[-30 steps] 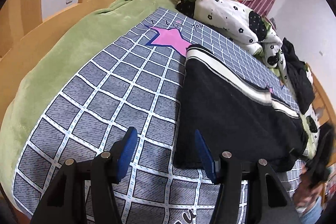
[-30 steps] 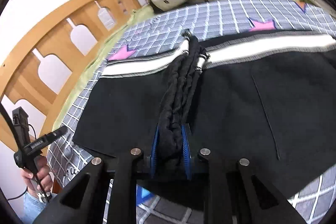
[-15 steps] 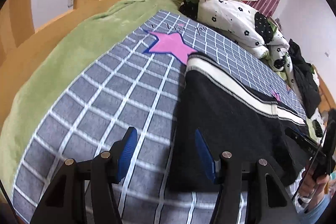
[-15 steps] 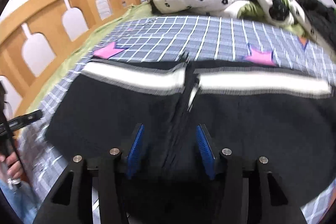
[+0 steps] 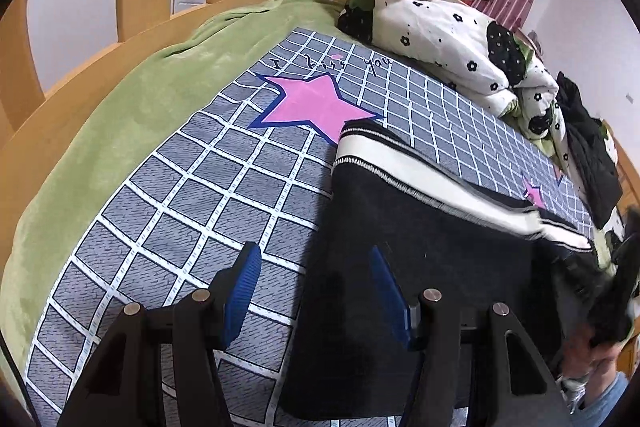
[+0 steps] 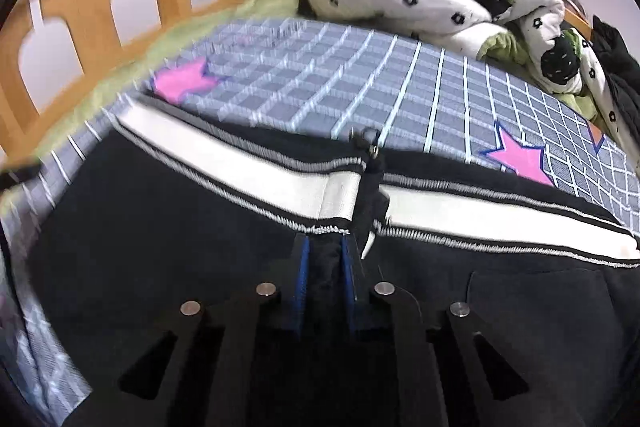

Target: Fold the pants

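Black pants [image 6: 168, 251] lie flat across the bed's checked sheet [image 5: 192, 195]. Right gripper [image 6: 325, 259] has just been closing and pinches their dark middle fold. Left gripper [image 5: 316, 275] hangs released over their edge.

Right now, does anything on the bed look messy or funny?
Yes. The white flowery quilt lies in a crumpled heap at the far side of the bed, with dark clothes dumped beside it. The black pants with a white stripe lie flat.

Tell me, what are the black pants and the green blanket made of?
The black pants look like soft matte knit cloth, probably cotton jersey, with a ribbed white stripe. The green blanket looks like fuzzy fleece or plush: its surface is velvety and gently rumpled. Neither can be told for sure.
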`<action>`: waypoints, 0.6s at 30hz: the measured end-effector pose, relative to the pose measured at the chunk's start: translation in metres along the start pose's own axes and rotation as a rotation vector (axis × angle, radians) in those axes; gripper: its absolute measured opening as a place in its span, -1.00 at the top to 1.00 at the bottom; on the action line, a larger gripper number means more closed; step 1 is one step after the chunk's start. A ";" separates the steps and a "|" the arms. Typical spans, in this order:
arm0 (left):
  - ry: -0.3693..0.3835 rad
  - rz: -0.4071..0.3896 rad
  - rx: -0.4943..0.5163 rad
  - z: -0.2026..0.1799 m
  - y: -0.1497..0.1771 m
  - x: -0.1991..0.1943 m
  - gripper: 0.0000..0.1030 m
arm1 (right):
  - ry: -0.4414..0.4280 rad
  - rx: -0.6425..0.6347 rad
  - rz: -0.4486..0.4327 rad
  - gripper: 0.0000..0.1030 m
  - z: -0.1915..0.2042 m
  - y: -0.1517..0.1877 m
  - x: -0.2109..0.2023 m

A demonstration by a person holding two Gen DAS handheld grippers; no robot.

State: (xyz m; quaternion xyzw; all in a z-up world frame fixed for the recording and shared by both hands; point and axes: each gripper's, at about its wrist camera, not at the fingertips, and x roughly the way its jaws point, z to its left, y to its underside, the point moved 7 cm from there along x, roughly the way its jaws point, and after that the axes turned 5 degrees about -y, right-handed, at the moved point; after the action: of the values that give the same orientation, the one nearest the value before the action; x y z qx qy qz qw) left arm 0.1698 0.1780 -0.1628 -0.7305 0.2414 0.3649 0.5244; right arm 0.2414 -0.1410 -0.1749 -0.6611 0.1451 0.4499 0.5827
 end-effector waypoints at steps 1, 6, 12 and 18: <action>0.000 0.005 0.002 0.000 0.001 0.001 -0.07 | -0.020 0.020 -0.028 0.73 -0.003 -0.005 -0.007; 0.000 0.069 0.027 -0.003 0.011 0.013 -0.07 | 0.001 0.036 0.048 0.68 -0.010 0.003 0.017; 0.036 0.111 0.044 -0.007 0.023 0.014 -0.07 | 0.036 0.025 0.059 0.55 -0.007 0.006 0.012; 0.141 0.196 -0.043 0.005 0.055 0.019 -0.07 | 0.037 0.059 -0.024 0.16 -0.017 0.019 -0.039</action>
State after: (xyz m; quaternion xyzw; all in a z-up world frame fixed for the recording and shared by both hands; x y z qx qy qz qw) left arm 0.1401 0.1650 -0.2108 -0.7383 0.3400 0.3672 0.4523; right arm 0.2132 -0.1748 -0.1588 -0.6537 0.1610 0.4259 0.6045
